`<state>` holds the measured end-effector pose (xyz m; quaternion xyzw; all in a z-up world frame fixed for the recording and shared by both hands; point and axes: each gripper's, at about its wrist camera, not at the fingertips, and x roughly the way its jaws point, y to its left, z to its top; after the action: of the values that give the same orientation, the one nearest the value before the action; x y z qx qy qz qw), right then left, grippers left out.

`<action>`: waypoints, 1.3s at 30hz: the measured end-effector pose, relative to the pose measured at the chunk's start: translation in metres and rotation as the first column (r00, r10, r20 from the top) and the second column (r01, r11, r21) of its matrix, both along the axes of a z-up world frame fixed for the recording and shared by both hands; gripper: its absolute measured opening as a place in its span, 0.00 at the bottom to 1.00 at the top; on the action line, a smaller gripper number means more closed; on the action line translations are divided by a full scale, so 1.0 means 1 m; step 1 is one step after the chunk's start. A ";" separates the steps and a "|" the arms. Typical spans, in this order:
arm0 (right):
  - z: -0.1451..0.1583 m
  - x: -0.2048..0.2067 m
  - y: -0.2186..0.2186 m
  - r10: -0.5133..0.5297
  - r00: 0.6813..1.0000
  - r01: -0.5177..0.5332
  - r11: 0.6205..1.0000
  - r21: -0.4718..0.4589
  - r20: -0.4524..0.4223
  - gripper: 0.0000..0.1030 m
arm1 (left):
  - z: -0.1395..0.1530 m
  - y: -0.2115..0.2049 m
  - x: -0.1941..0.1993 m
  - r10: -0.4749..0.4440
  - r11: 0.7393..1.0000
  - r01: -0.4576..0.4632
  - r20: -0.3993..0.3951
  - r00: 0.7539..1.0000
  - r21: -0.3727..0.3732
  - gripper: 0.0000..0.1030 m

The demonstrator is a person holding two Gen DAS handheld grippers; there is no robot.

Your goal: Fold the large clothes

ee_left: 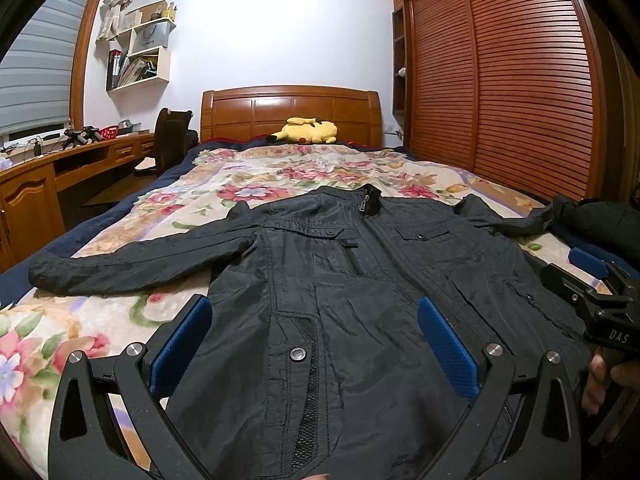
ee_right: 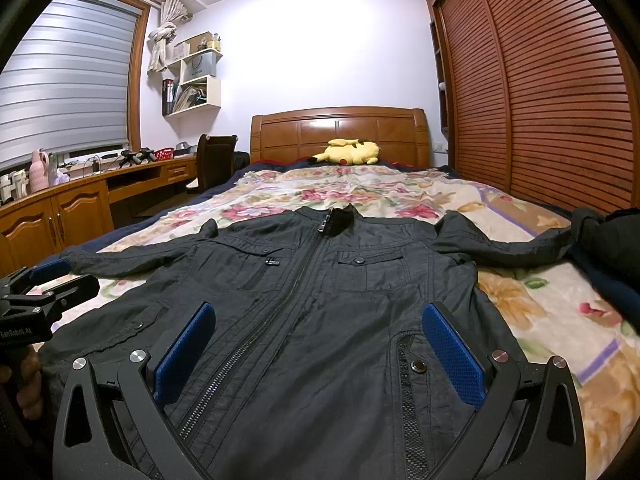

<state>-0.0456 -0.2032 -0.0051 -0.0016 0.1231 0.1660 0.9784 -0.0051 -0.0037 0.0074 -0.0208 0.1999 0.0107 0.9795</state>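
Jaws: two grippers, both wide apart (holding nothing) | one black jacket (ee_left: 340,280) | one bed (ee_left: 280,168)

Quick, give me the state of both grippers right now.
Left gripper: open, holding nothing, above the black jacket.
Right gripper: open, holding nothing, also above the jacket.
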 end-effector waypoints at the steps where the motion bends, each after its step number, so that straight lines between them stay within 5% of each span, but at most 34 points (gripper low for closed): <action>1: 0.000 0.000 0.000 0.001 1.000 -0.001 1.000 0.000 0.000 1.00 | 0.000 0.000 0.000 0.000 1.000 0.000 0.001 1.000 0.001 1.00; 39: 0.000 0.000 0.001 0.000 1.000 0.000 1.000 0.001 -0.002 1.00 | 0.001 0.005 -0.004 0.007 1.000 -0.007 0.008 1.000 0.010 1.00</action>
<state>-0.0456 -0.2025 -0.0050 -0.0008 0.1239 0.1660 0.9783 -0.0092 0.0016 0.0083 -0.0168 0.1960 0.0148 0.9803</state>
